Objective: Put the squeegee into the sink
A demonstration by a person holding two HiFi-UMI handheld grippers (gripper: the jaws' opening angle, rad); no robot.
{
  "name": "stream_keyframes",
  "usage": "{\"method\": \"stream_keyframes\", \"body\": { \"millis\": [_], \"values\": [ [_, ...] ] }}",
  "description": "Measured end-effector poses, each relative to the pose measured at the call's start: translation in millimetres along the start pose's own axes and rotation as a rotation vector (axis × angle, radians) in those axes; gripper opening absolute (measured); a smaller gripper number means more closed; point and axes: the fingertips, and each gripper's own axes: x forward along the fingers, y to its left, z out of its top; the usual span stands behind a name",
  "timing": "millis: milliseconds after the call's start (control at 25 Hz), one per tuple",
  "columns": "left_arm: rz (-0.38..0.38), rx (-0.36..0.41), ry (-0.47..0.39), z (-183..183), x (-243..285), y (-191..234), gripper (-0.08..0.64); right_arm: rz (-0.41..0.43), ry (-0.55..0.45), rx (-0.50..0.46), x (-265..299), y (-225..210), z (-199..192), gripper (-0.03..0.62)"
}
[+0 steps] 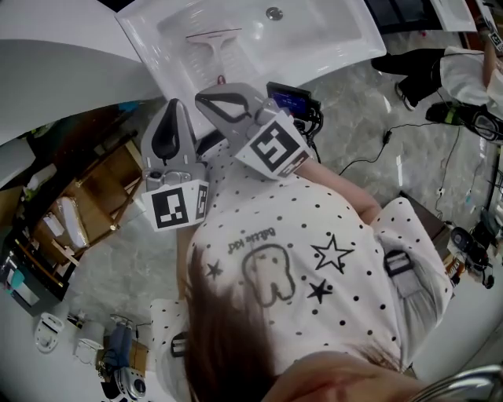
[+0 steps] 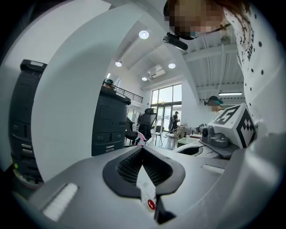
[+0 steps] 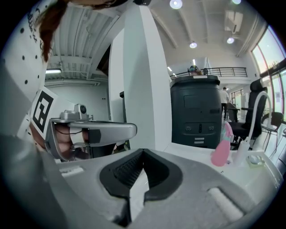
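The squeegee [image 1: 214, 43] lies flat in the white sink [image 1: 330, 35], its blade toward the far side and its red-tipped handle toward the front rim. Both grippers hover side by side over that front rim, apart from the squeegee. My left gripper [image 1: 174, 104] is shut with nothing held; in the left gripper view [image 2: 143, 148] the gap below its closed tips shows a white strip with a red dot [image 2: 151, 205]. My right gripper [image 1: 203, 97] is shut and empty too [image 3: 143, 151].
The sink's drain [image 1: 273, 12] is at the far side. A pink bottle [image 3: 220, 150] and a curved tap [image 3: 257, 118] stand on the counter. A wooden shelf [image 1: 94, 200] sits lower left, cables [image 1: 393, 133] cross the floor on the right, and a person [image 1: 440, 71] crouches top right.
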Motion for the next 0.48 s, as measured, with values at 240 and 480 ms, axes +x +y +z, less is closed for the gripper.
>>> {"method": "stream_keyframes", "body": {
  "millis": [240,480],
  "values": [
    [0.002,-0.008,-0.01,0.1,-1.4,-0.3,-0.006,-0.021,0.003,0.012,-2.9,-4.0,-3.3,-0.005],
    [0.003,-0.007,-0.032,3.1,-7.4,11.1,-0.005,-0.063,-0.003,0.026,3.1,-6.0,-1.5,-0.005]
  ]
}}
